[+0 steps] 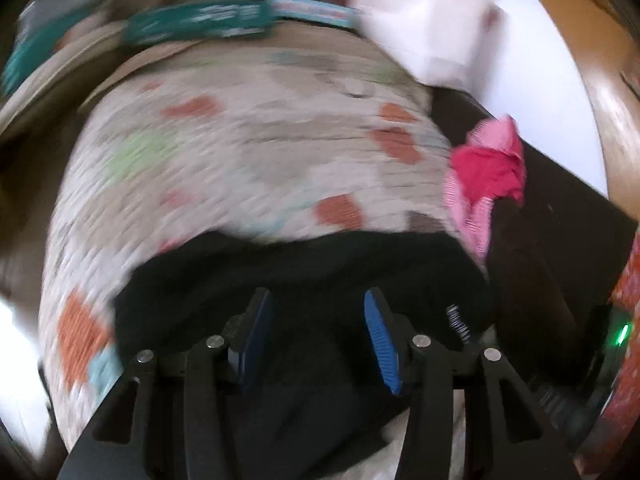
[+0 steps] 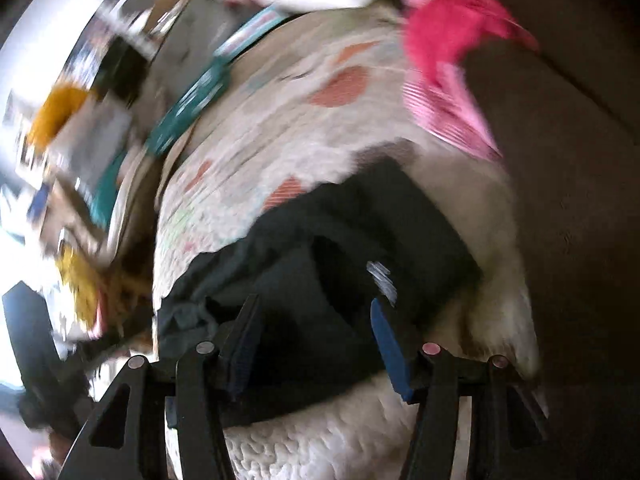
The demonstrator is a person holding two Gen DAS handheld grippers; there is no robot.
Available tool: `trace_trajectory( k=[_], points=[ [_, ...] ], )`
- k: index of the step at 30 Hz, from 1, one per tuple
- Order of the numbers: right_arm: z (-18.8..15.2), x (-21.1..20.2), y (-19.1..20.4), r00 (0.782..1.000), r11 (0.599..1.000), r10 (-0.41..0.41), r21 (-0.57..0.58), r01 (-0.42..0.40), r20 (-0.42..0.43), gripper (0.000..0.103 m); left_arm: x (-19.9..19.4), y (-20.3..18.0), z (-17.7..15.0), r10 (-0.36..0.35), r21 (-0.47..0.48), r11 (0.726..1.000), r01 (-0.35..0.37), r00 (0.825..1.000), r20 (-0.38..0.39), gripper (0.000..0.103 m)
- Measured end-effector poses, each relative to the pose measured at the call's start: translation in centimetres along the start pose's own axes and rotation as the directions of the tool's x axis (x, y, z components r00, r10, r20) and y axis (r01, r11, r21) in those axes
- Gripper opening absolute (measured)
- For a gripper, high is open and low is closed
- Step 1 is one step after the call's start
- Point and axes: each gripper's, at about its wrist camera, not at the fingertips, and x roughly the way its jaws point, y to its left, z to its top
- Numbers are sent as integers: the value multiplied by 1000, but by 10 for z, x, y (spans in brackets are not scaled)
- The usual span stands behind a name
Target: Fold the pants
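black pants [image 1: 304,280] lie bunched on patterned quilt [image 1: 240,152], just under both grippers. left gripper [image 1: 318,340] fingers spread, pinching nothing. right gripper [image 2: 316,344] same, jaws apart over cloth, likely seeking edge to fold. pink garment [image 1: 488,164] beside.

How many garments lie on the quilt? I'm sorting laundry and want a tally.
2 clearly: the black pants at the quilt's near edge, and a pink garment at its right edge. White fabric farther back is too blurred to judge.
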Motion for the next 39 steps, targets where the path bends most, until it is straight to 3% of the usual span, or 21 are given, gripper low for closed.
trace_trajectory(
  k=[4, 8, 11, 13, 15, 19, 22, 23, 24, 26, 28, 32, 39],
  points=[
    [-29, 7, -21, 997, 994, -80, 69, 80, 10, 61, 41, -58, 24, -82, 153, 984, 90, 995, -62, 47],
    [-18, 0, -21, 987, 993, -116, 50, 111, 114, 61, 88, -96, 36, -129, 224, 961, 163, 979, -160, 47],
    [-11, 6, -28, 985, 989, -130, 83, 121, 117, 61, 118, -116, 42, -145, 251, 947, 202, 963, -227, 48],
    [-8, 14, -33, 986, 988, -129, 102, 118, 108, 61, 136, -130, 46, -139, 287, 934, 212, 957, -253, 50],
    [-2, 23, -36, 987, 986, -123, 129, 109, 105, 61, 153, -143, 47, -116, 329, 920, 212, 951, -288, 61],
    [5, 40, -48, 989, 975, -111, 204, 89, 96, 61, 179, -170, 42, 19, 483, 866, 134, 954, -299, 65],
    [10, 42, -49, 991, 976, -88, 207, 66, 98, 59, 180, -181, 34, 120, 580, 813, 50, 961, -251, 33],
    [11, 42, -50, 993, 976, -73, 209, 52, 90, 46, 174, -182, 33, 101, 582, 810, 67, 962, -252, 20],
    [12, 41, -50, 995, 976, -66, 214, 48, 78, 32, 168, -181, 33, 82, 571, 817, 83, 963, -257, 16],
    [12, 39, -51, 998, 975, -25, 223, 11, 59, 26, 148, -173, 37, 44, 540, 836, 98, 969, -243, 14],
    [11, 31, -41, 998, 983, -7, 185, -5, 66, 25, 124, -165, 42, 8, 508, 856, 101, 978, -208, 13],
    [7, 1, 6, 991, 1000, 10, -30, -6, 131, 24, 58, -132, 50, -80, 408, 905, 118, 991, -110, 13],
    [-25, -18, 93, 988, 951, 127, -295, -94, 93, 23, -31, -50, 49, -109, 238, 966, 99, 994, 29, 10]
  ],
)
